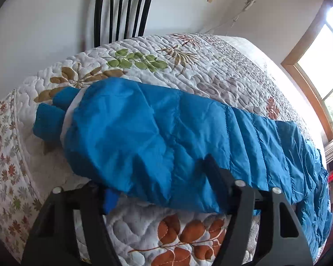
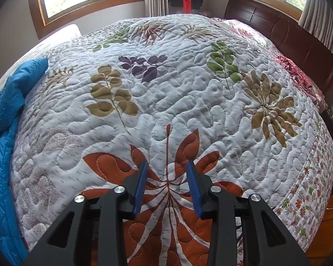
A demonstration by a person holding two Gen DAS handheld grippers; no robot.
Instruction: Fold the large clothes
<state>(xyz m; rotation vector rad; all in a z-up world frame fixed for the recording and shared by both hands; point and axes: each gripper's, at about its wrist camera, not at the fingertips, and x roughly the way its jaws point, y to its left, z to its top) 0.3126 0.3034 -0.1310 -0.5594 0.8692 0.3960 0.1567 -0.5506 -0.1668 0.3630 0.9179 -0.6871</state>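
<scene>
Now the left claw (image 1: 159, 190) straddles a fold of the blue jacket (image 1: 166, 128) lying on the quilted bed (image 1: 144, 228); the right claw (image 2: 167, 186) stands part-open, empty, over the quilt

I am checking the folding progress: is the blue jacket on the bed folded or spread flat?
Partly folded. The jacket lies in a long bundle on the quilt, with a sleeve doubled over at its left end.

A bright blue quilted jacket (image 1: 157, 133) lies stretched flat along the bed's (image 2: 188, 93) near edge, sleeve folded across, fabric rumpled.
</scene>
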